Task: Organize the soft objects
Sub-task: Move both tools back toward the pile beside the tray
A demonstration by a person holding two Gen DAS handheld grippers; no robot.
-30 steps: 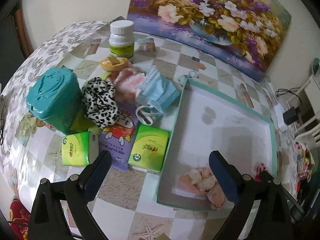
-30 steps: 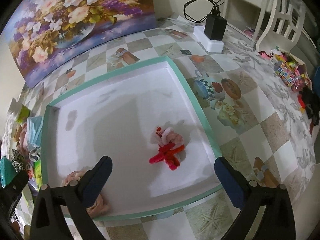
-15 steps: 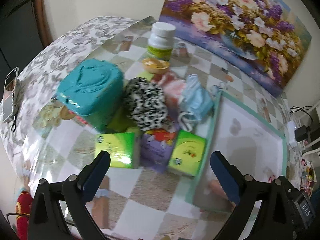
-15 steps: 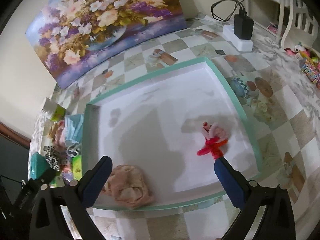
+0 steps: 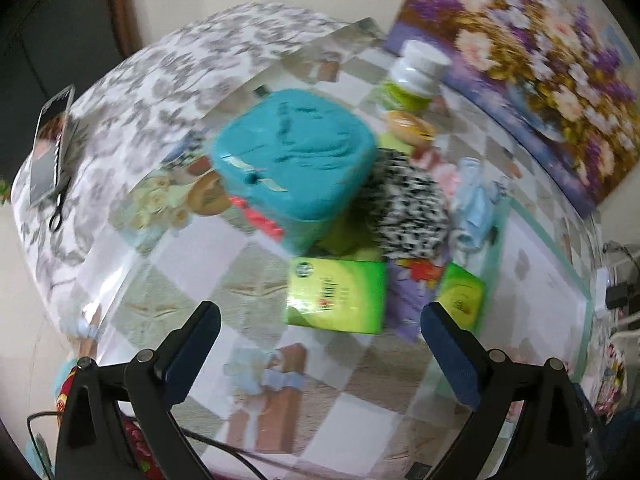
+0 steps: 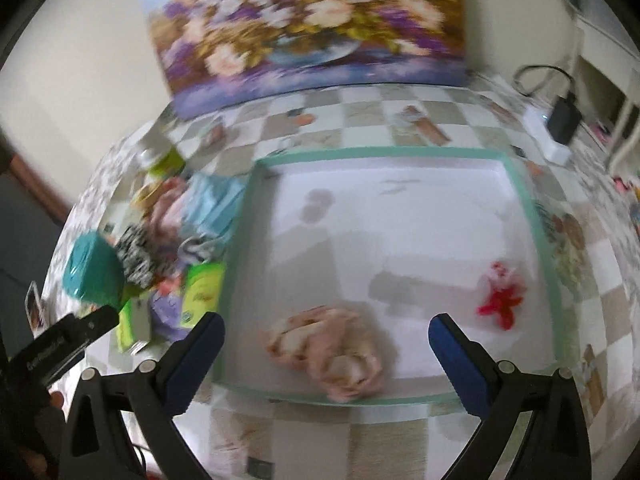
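The pink cloth (image 6: 332, 350) lies in the tray (image 6: 532, 216), near its front edge, and the red-and-pink toy (image 6: 500, 294) sits near the tray's right wall. Neither gripper touches them. A second ago the left gripper (image 5: 320, 336) was hanging right over that cloth at the tray's corner; now it has swung away to the left and looks at the pile beside the tray. Its jaws are spread wide with nothing between them. So that drop-off seems finished, and I'd say the next pick is being lined up.

The pile is what is left: a leopard-print scrunchie (image 5: 408, 212), a blue face mask (image 5: 474, 208) just by the tray's left rim, something pink behind them, too blurred to name, and two green tissue packs (image 5: 336, 296) in front. A teal box (image 5: 296, 152) and a white-capped bottle (image 5: 416, 76) stand among them; they look hard and likely stay out.

The right gripper (image 6: 326, 340) has pulled back and up, so the whole tray now shows under it. It too is spread open and empty, hovering above the front rim.

Both views are smeared by motion, so the fine detail in the pile is hard to read. The surface (image 5: 248, 272) under it all is a checked cloth.
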